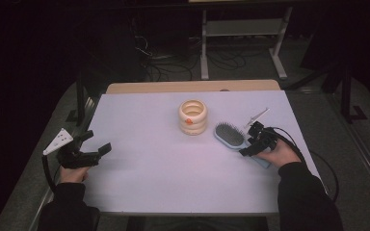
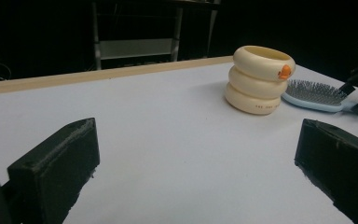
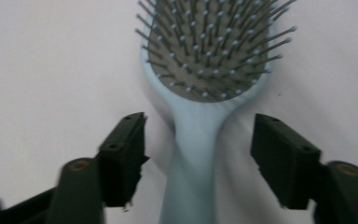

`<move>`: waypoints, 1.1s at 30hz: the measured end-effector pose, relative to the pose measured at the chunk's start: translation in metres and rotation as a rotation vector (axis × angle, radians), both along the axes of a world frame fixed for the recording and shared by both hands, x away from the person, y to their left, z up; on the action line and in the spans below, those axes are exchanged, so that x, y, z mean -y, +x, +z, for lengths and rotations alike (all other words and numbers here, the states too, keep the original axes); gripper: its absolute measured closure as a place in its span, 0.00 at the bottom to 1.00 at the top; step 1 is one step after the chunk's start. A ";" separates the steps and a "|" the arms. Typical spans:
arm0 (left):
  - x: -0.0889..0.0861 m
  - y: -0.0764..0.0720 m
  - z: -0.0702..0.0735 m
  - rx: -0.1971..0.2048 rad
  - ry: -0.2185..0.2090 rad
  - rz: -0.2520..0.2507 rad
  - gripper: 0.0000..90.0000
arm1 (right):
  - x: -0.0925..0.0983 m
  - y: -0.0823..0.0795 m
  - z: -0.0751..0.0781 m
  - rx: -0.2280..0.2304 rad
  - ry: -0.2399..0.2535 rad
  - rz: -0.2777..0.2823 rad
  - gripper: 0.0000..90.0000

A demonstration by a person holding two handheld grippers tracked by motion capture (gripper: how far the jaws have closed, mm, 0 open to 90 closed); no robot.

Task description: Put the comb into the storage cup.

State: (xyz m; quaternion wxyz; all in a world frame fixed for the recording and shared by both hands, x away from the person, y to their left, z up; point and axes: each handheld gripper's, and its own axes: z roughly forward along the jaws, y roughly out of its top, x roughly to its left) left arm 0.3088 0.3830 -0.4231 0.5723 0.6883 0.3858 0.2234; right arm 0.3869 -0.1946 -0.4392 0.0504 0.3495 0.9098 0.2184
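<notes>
My right gripper (image 3: pixel 198 154): jaws spread, straddling the hairbrush (image 3: pixel 205 93) handle, seemingly not touching it.
Hairbrush: table's right side (bristles up).
My left gripper (image 1: pixel 89 147): spread, empty, near left.

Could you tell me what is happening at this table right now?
A person is working with a handheld gripper in each hand. The right gripper is lowered over the handle of a light blue hairbrush lying bristles-up on the white table; its fingers straddle the handle with gaps on both sides, so nothing is gripped yet. The left gripper waits open and empty near the table's left edge. A cream ringed cup stands upright just left of the brush.
</notes>
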 end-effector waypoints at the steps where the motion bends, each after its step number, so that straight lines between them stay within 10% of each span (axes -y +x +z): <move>1: 0.000 0.000 0.000 0.000 0.000 0.000 0.00 | 0.000 0.000 0.000 -0.001 -0.005 0.002 0.42; 17: 0.001 0.000 -0.001 -0.001 0.020 0.004 0.00 | -0.001 0.001 -0.001 -0.012 -0.034 -0.020 0.75; 33: 0.001 0.000 -0.001 -0.001 0.023 0.005 0.00 | 0.006 -0.001 0.001 -0.027 0.000 -0.049 0.76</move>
